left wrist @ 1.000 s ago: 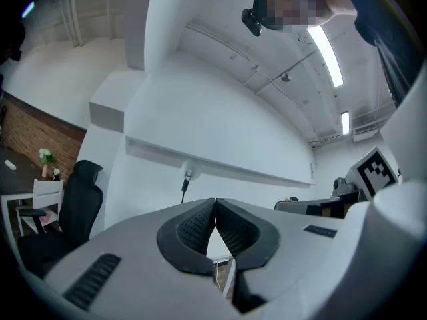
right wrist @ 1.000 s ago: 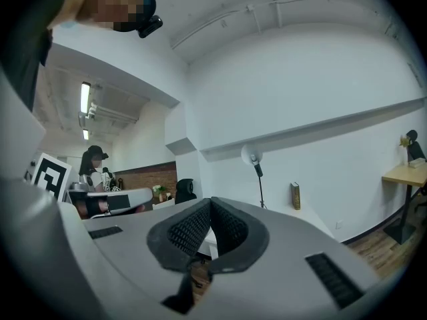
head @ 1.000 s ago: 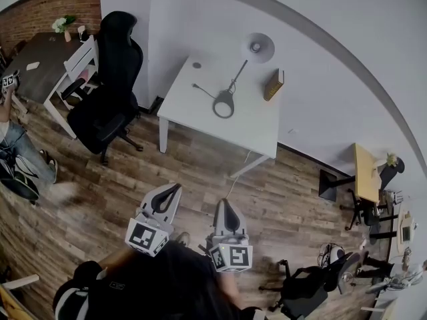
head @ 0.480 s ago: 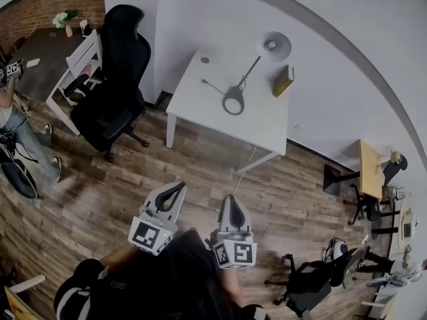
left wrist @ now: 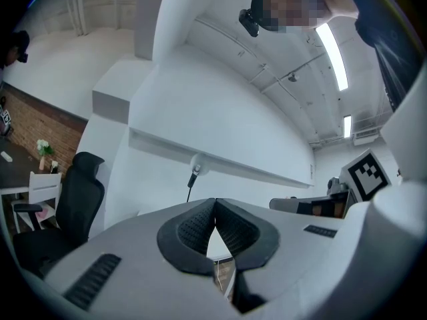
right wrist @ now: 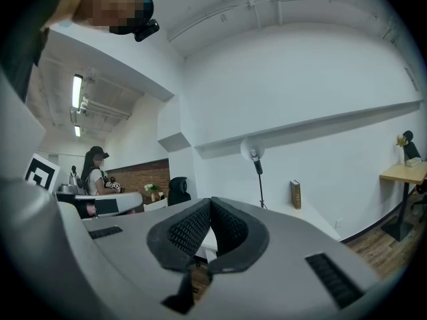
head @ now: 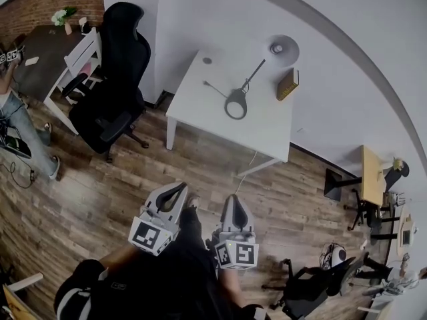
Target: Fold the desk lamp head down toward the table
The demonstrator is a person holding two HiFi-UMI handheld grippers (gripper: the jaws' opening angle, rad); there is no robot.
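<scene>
Both pairs of jaws are pressed together with nothing between them. The left gripper (left wrist: 215, 205) and right gripper (right wrist: 211, 204) point level, side by side above the wood floor (head: 100, 192), and their cubes show black-and-white square markers (head: 148, 236). Well ahead, the desk lamp (head: 253, 77) stands on the white counter (head: 200, 109) with its head raised by the wall. A book (head: 287, 84) stands just beside it, its print too small to read.

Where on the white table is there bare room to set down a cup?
The white table is bare along its near edge, in front of the lamp base, and at the near right corner, in front of the book. The back is crowded: lamp head, cord and book sit close together.
</scene>
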